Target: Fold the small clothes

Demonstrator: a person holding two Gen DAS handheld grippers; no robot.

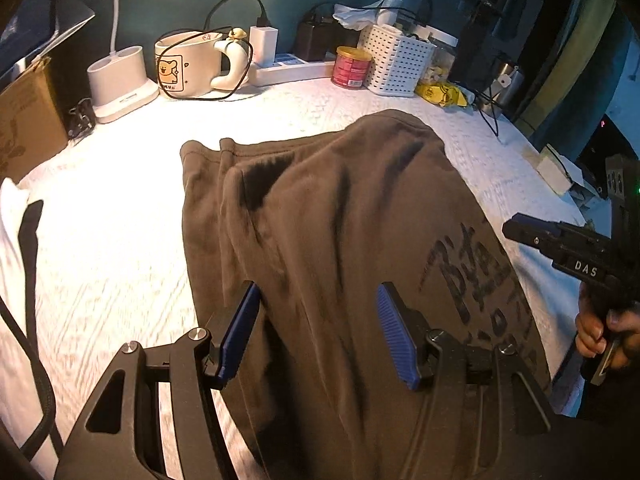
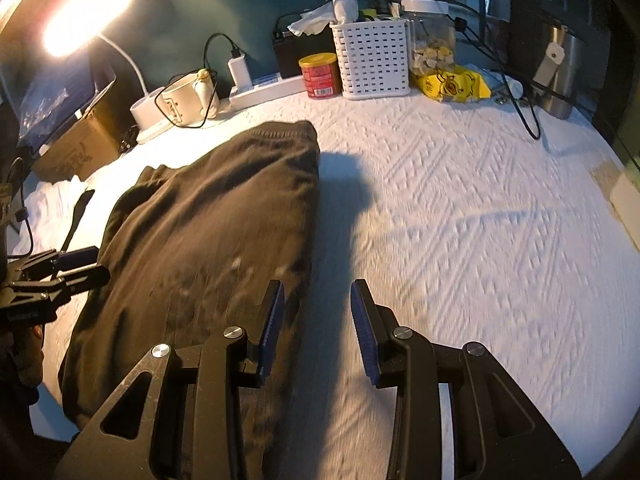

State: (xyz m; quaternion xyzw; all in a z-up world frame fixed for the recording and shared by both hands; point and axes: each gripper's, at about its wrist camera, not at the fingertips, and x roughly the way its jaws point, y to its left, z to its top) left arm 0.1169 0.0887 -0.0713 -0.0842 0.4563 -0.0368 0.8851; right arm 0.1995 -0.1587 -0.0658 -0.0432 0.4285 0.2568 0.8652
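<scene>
A dark brown garment (image 1: 328, 216) with black lettering lies spread on the white textured table cover (image 1: 120, 208). My left gripper (image 1: 320, 320) hovers over its near part, jaws wide apart and gripping nothing. In the right wrist view the same garment (image 2: 208, 216) fills the left half. My right gripper (image 2: 318, 320) is open above the garment's right edge, one pad (image 2: 274, 328) over the fabric and the other over bare cover. Each gripper shows in the other's view: the right gripper (image 1: 560, 248) held by a hand (image 1: 596, 328), the left gripper (image 2: 64, 268) at the far left.
A white garment with black trim (image 1: 16, 216) lies at the left edge. Along the back stand a lamp base (image 1: 120, 76), a mug (image 1: 188, 64), a power strip (image 1: 292, 70), a red can (image 1: 352, 66), a white basket (image 1: 396, 60), a yellow packet (image 2: 452, 84) and a steel tumbler (image 2: 560, 68). A cardboard box (image 1: 28, 116) sits at the left.
</scene>
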